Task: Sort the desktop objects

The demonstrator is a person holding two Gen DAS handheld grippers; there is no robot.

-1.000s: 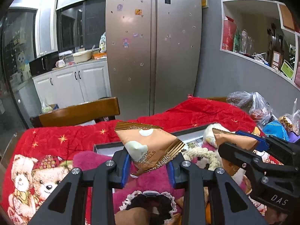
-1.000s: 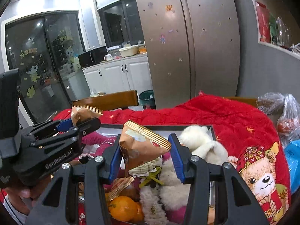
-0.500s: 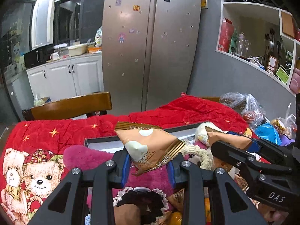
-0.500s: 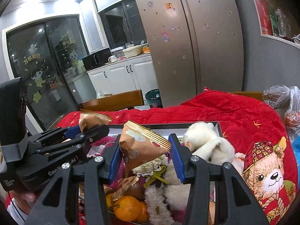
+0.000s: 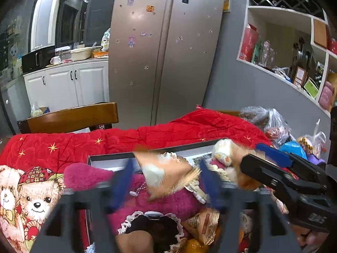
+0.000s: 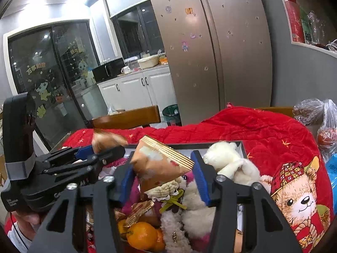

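Note:
My left gripper (image 5: 166, 182) is blurred with its blue pads spread wide. An orange snack packet (image 5: 164, 171) hangs loose between them over the grey tray (image 5: 109, 160). My right gripper (image 6: 161, 174) has its pads apart too, and a second orange snack packet (image 6: 160, 164) sits between them, touching only the left pad as far as I can tell. The tray holds a pink plush (image 5: 164, 202), a white plush bear (image 6: 227, 162), oranges (image 6: 142, 235) and more packets (image 5: 205, 225). Each gripper shows in the other's view: the right (image 5: 273, 166), the left (image 6: 99, 149).
The tray lies on a red bear-print cloth (image 5: 63, 145). A wooden chair back (image 5: 71, 117) stands behind the table. Plastic bags (image 5: 271, 122) sit at the right. A steel fridge (image 5: 164, 52) and white cabinets (image 5: 67, 84) are beyond.
Both grippers have opened: the pads that clamped the two packets have spread apart. The left packet is blurred and has dropped slightly. Both grippers have shifted a little forward over the tray.

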